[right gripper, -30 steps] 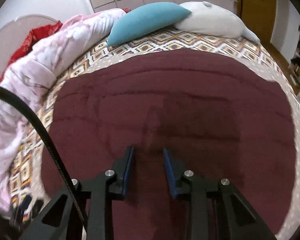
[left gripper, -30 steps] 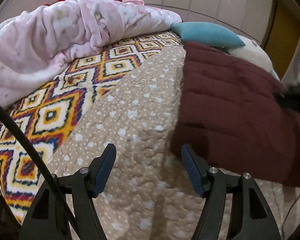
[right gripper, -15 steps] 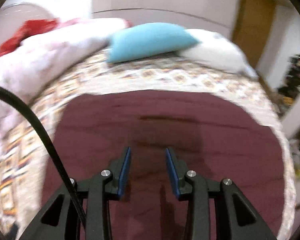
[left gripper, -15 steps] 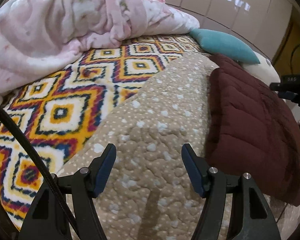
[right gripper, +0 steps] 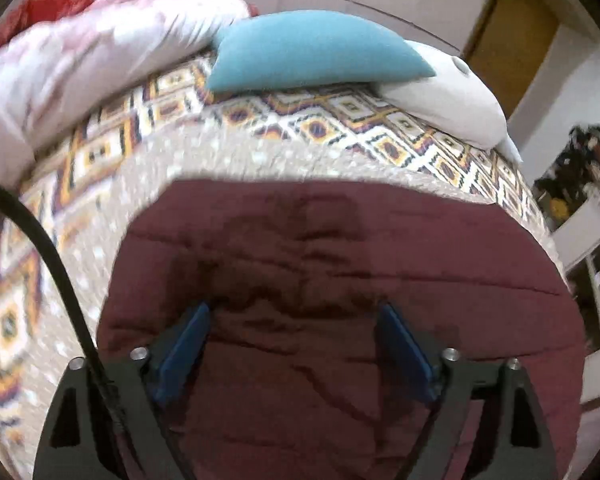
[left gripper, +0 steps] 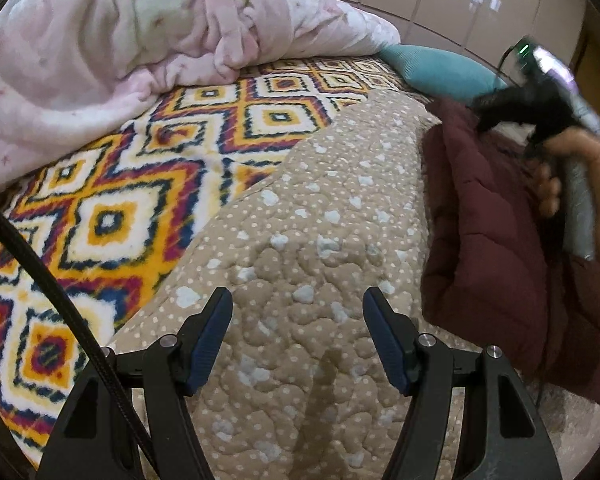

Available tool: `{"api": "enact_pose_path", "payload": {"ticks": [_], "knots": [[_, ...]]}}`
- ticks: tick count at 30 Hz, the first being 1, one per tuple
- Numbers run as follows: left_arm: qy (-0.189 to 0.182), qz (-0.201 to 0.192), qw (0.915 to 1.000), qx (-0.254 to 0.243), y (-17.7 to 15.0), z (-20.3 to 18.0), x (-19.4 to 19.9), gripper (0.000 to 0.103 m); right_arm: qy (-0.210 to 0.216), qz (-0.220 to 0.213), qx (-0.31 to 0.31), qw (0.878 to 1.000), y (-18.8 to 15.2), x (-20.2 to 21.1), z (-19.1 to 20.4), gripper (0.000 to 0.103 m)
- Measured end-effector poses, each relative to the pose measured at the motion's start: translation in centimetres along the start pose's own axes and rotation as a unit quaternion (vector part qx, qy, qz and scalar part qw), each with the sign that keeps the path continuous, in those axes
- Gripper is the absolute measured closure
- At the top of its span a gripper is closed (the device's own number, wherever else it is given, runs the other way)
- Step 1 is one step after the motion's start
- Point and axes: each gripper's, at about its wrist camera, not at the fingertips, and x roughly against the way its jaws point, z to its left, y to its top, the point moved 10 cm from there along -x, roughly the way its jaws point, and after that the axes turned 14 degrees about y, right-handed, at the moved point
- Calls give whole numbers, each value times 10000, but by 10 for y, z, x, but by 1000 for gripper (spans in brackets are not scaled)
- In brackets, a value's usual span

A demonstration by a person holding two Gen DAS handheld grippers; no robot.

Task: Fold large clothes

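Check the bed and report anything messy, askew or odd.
The pink blanket is bunched in a crumpled heap at the bed's far side instead of spread or folded. The maroon quilted garment lies folded on the beige dotted quilt, with slightly uneven edges. Nothing looks spilled or damaged.

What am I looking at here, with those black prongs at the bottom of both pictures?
A person holds a two-finger gripper in each hand; each picture comes from a camera on one gripper. The left gripper is open over a beige dotted quilt. The right gripper, whose jaws have just been opening, is over a maroon padded garment lying on that quilt, and grips nothing. Behind lie a pink blanket, a teal pillow and a patterned bedspread.
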Motion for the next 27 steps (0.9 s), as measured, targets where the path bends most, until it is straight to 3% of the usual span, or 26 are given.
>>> {"api": "enact_pose_path", "payload": {"ticks": [2,6,10,14,18,21,23,27], "knots": [[6,-54,10000,-64,-1,-4,3,36,286,-346,-210,9988,4,30,-8,23],[79,-250,9994,-237,-4,-13,18,36,777,-505,-192,9955,-17,78,-31,30],[28,-401,9985,-366,-6,-25,31,36,947,-154,-350,9948,-62,93,-83,38],[80,-504,9974,-502,-8,-33,36,36,510,147,-1030,9933,-99,84,-182,50],[103,-509,9972,-536,-9,-37,36,36,-344,-24,-1686,9851,-121,110,-285,48],[65,-446,9975,-539,-11,-40,35,36,-1264,376,-2171,9672,-156,125,-361,41],[56,-456,9974,-564,-12,-43,36,36,-1439,298,-2403,9595,-172,140,-383,41],[121,-578,9959,-693,-13,-49,41,36,-1150,-136,-2333,9655,-178,172,-375,41]]}}
